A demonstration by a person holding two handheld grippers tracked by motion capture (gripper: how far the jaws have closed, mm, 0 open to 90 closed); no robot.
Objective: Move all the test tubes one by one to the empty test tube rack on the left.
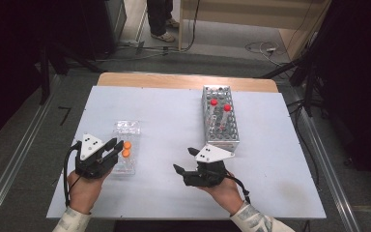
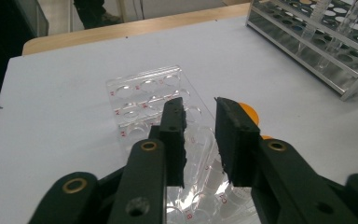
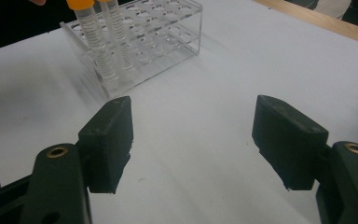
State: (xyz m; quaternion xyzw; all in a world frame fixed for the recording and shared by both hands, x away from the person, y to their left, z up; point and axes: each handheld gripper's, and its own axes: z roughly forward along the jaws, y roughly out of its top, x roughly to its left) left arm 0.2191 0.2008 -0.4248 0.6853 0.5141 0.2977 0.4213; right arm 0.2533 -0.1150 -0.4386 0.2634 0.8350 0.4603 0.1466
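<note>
I see the clear plastic rack (image 1: 126,145) lying on the worktop (image 1: 164,121) right under my left gripper (image 1: 112,149), whose jaws stand a narrow gap apart over its near end with nothing between them. In the left gripper view the rack (image 2: 144,100) stretches away ahead of the jaws, its round wells marked with small red letters, and an orange cap (image 2: 249,113) peeks out just behind the right-hand jaw. From above, two orange-capped tubes (image 1: 126,149) stand in the rack just beside the jaw tips; I cannot tell whether the jaws touch them. My right gripper (image 1: 186,162) sits well apart from the rack, low over bare worktop, its jaws spread wide and empty. In the right gripper view the same rack (image 3: 154,32) lies beyond and to the left of those jaws, with the two tubes (image 3: 103,44) upright at its near corner. The metal rack (image 1: 219,118), holding two red-capped tubes (image 1: 220,105), stands just past the right gripper, close behind its grey plate. Each gripper is held by a hand (image 1: 83,193) entering from the near edge. On the floor beyond the worktop a person's feet (image 1: 163,30) are visible.
</note>
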